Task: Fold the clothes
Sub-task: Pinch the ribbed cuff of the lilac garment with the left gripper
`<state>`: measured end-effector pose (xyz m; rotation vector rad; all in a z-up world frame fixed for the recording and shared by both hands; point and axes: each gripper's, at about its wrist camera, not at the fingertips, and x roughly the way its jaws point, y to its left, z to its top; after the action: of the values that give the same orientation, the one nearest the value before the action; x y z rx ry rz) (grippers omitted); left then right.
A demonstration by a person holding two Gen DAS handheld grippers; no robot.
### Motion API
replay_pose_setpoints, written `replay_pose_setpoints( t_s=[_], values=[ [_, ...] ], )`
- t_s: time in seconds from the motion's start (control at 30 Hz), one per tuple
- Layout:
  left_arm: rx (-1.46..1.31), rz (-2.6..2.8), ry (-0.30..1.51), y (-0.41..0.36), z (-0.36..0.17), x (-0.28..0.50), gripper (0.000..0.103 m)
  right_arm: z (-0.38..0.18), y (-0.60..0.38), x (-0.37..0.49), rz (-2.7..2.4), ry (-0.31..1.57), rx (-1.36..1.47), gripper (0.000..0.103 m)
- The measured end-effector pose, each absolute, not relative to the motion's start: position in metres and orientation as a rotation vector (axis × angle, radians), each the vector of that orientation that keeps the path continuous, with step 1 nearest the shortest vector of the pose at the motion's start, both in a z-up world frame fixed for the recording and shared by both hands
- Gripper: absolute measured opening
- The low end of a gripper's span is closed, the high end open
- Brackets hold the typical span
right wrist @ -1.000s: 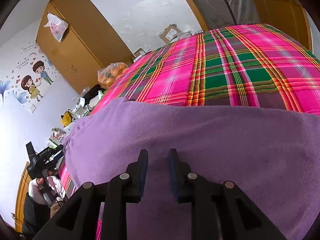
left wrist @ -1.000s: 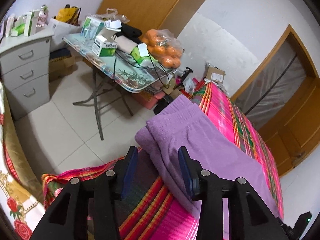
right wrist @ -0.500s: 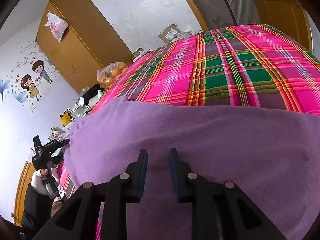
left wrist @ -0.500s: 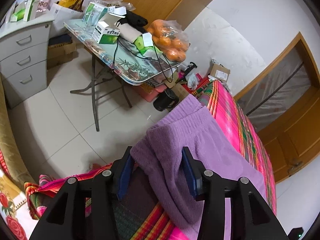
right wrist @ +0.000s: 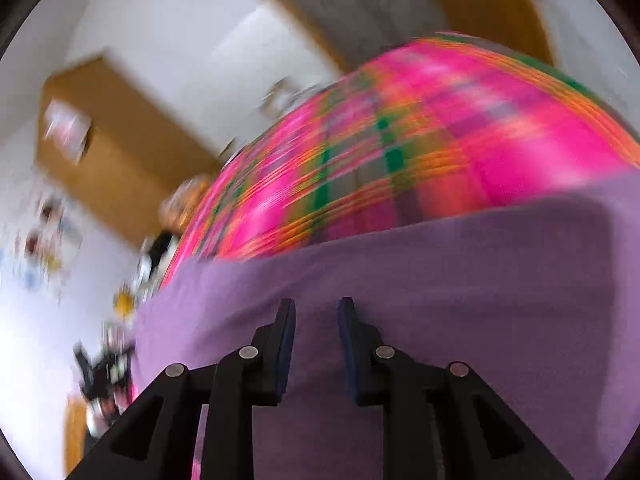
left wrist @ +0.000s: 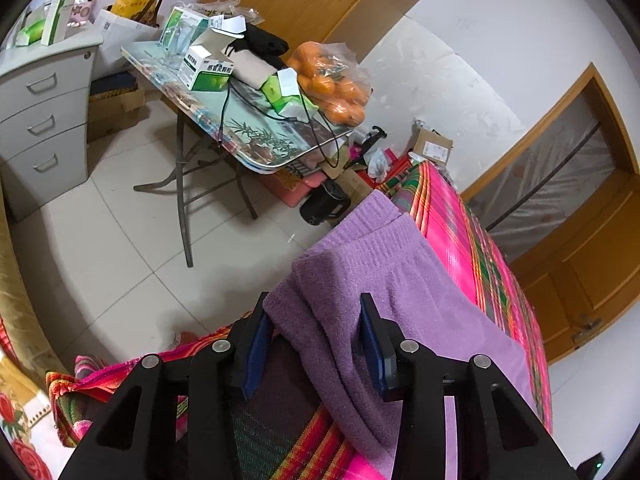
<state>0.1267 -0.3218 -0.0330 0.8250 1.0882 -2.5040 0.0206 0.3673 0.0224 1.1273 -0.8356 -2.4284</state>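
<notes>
A purple fleece garment (left wrist: 400,280) lies folded on the pink plaid bed (left wrist: 480,240), its end near the bed's edge. My left gripper (left wrist: 314,340) is open, and a corner of the purple garment sits between its fingers. In the blurred right wrist view the purple garment (right wrist: 440,260) fills the lower half. My right gripper (right wrist: 316,320) hovers over it with its fingers a small gap apart, holding nothing that I can see.
A folding table (left wrist: 256,148) with boxes, cables and a bag of oranges (left wrist: 336,84) stands on the tiled floor (left wrist: 120,240) beyond the bed. A grey drawer cabinet (left wrist: 44,120) is at the left. Wooden doors (left wrist: 580,260) are at the right.
My left gripper moved forward so the garment's corner now sits between its open fingers. My right gripper is swinging fast, blurring its view, and its fingers have spread slightly.
</notes>
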Motion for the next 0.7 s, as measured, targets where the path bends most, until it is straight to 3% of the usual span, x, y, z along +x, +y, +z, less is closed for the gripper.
replay_pose_setpoints(
  t_s=[0.13,0.23,0.3,0.53,0.7],
  values=[
    [0.82,-2.503,1.101,-0.322,-0.033,0.127,0.043,0.022,0.461,0.041,-2.638,-1.147,1.095,0.017],
    [0.81,-2.479,1.143,-0.324,-0.034,0.129,0.043,0.03,0.498,0.06,-2.851,-1.218,1.083,0.02],
    [0.807,-2.464,1.144,-0.323,-0.033,0.128,0.043,0.038,0.498,0.066,-2.935,-1.165,1.06,0.025],
    [0.798,-2.448,1.123,-0.319,-0.028,0.127,0.043,0.037,0.44,0.042,-2.839,-0.926,1.113,0.026],
    [0.789,-2.468,1.083,-0.316,-0.023,0.126,0.037,0.043,0.355,0.035,-2.668,-0.582,1.073,0.026]
  ],
)
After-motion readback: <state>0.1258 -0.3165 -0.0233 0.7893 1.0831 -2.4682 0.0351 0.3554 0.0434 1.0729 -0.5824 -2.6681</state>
